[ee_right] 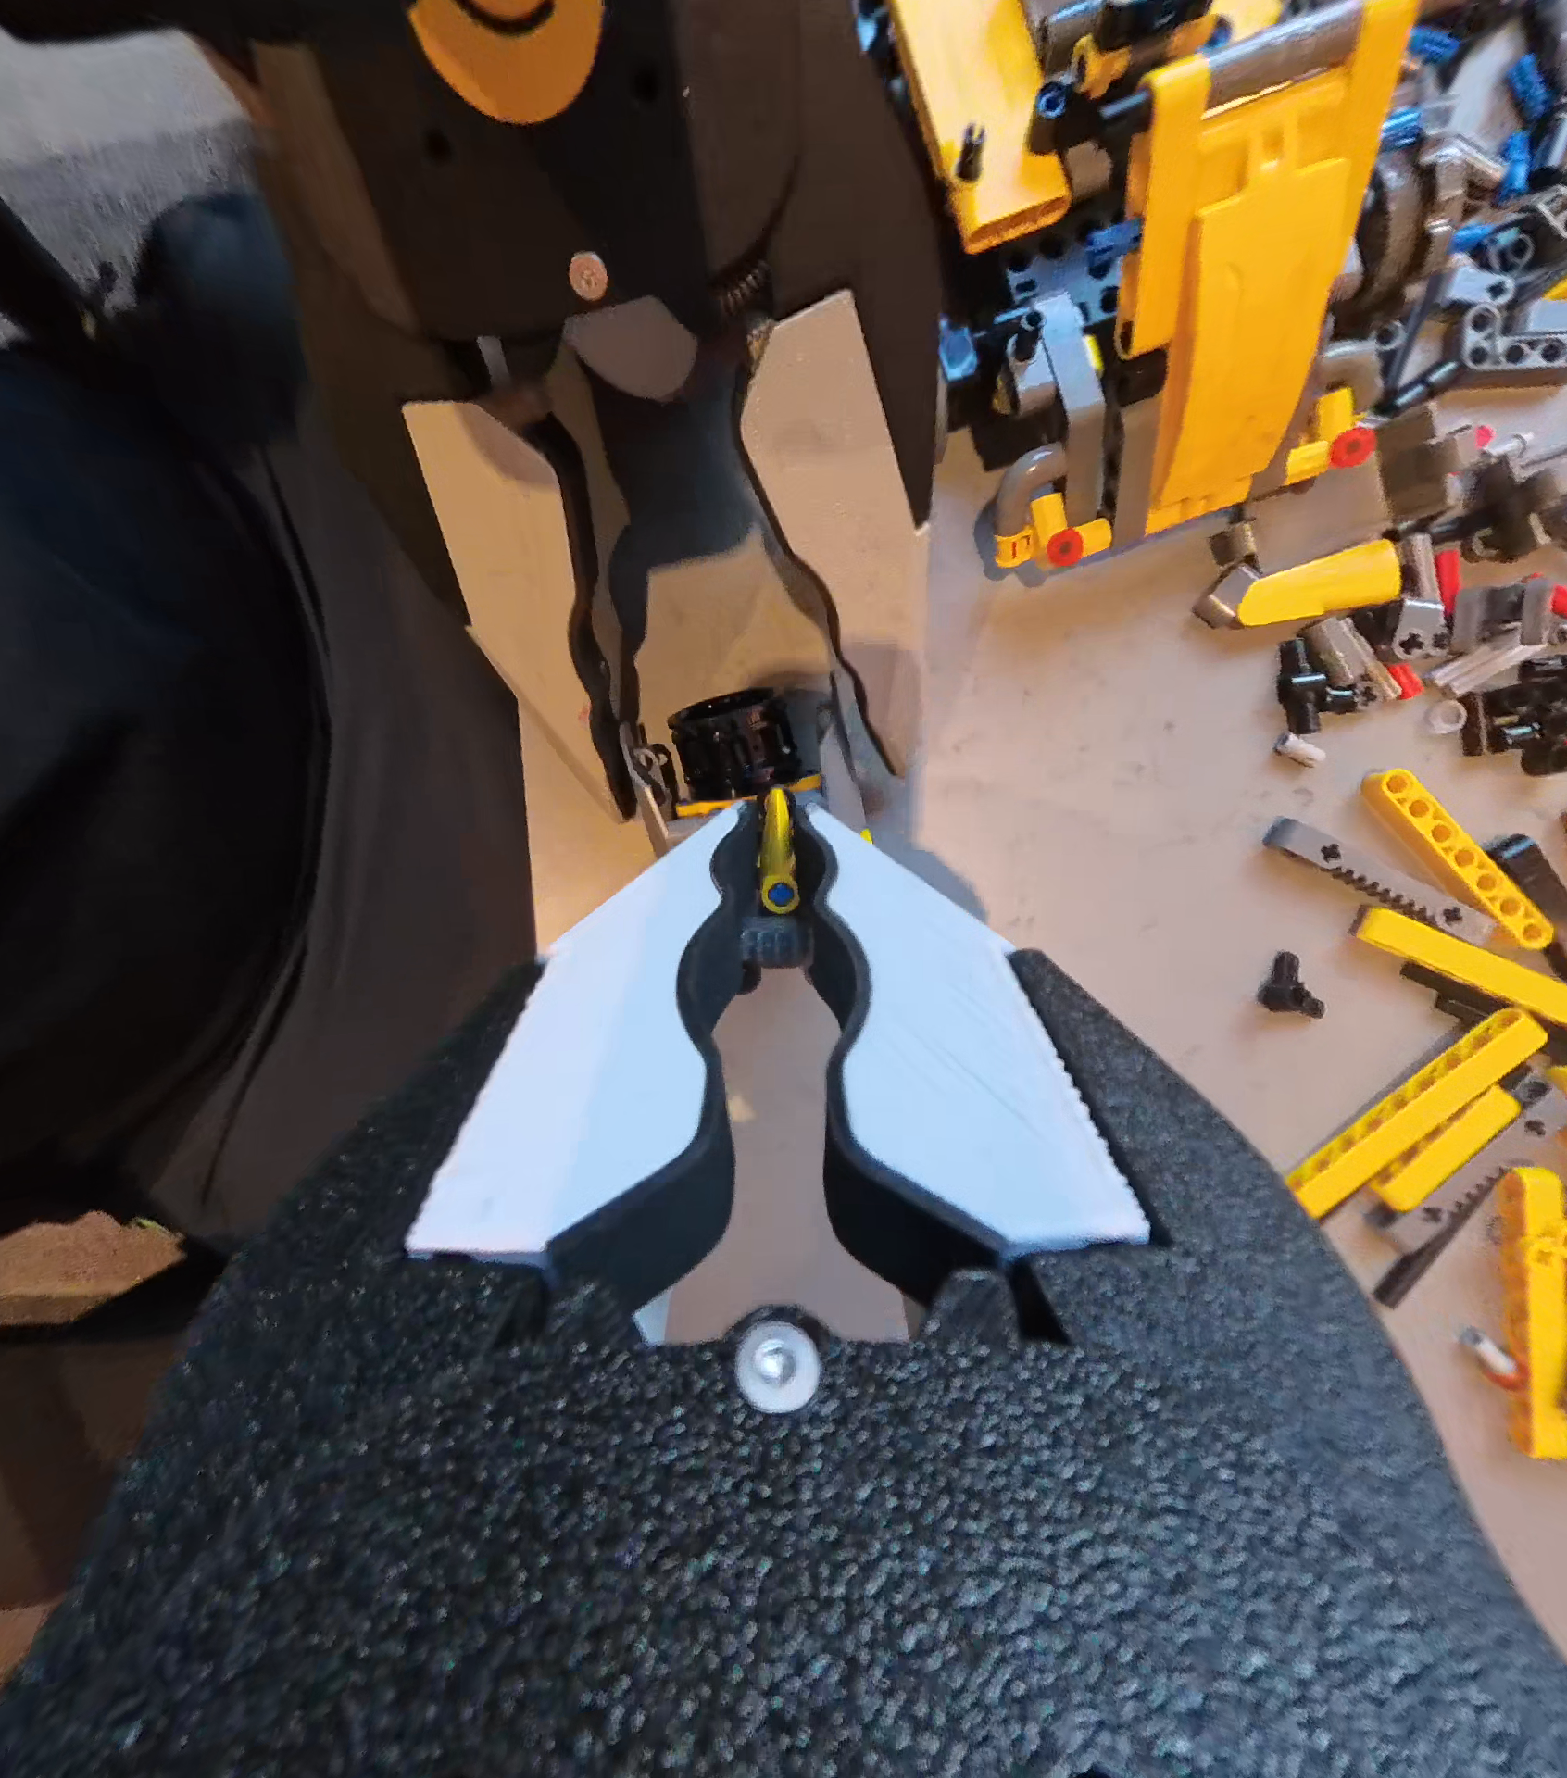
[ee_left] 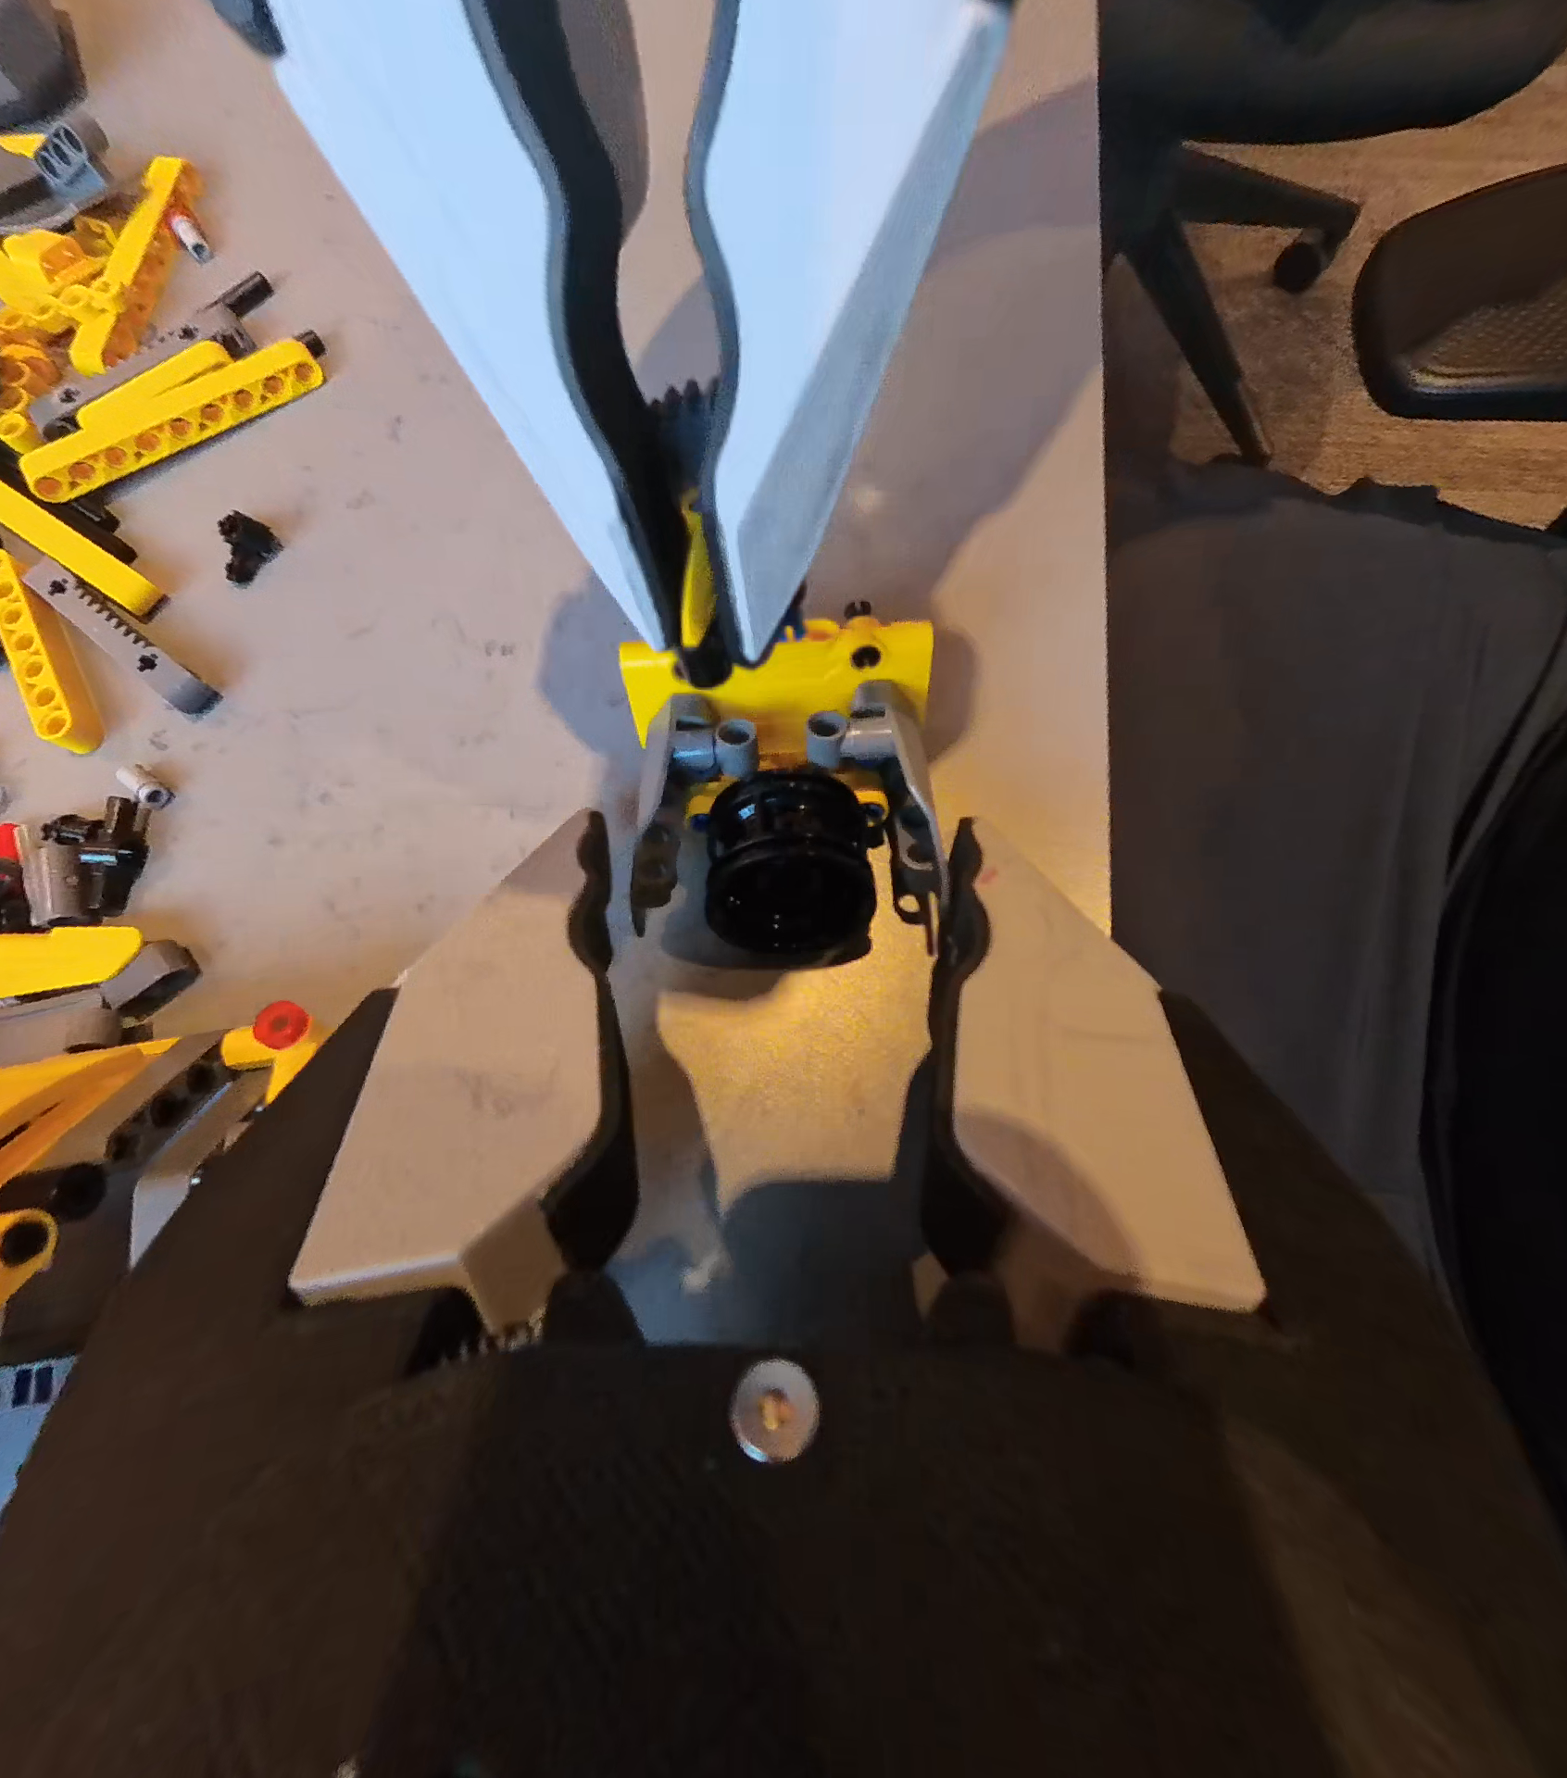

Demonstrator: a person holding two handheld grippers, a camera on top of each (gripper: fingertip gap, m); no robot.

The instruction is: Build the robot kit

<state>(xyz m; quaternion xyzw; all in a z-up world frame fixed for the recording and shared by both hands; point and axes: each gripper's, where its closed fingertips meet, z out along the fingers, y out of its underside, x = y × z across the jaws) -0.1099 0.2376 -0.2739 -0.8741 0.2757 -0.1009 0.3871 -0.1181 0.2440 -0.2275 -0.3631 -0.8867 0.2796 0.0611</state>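
Note:
A small assembly sits between both grippers near the table's edge: a yellow panel [ee_left: 789,673], grey arms and a black wheel hub [ee_left: 789,885]. My left gripper [ee_left: 775,856], with grey fingers and black pads, brackets the assembly's grey side arms, its pads against them. My right gripper [ee_right: 775,818], with white fingers, comes from the opposite side. It is shut on a thin yellow piece with a blue pin [ee_right: 777,866] standing at the top of the assembly. The hub also shows in the right wrist view [ee_right: 732,741], between the left gripper's fingertips [ee_right: 621,760].
Loose yellow, grey and black beams and pins [ee_left: 116,423] lie on the beige table [ee_left: 395,770]. A large yellow model [ee_right: 1232,289] stands beyond them. The table edge [ee_left: 1102,577] runs close beside the assembly. A black office chair [ee_left: 1511,289] and a person's dark clothing [ee_left: 1338,770] lie past it. About 5 cm separates my left fingertips from my right.

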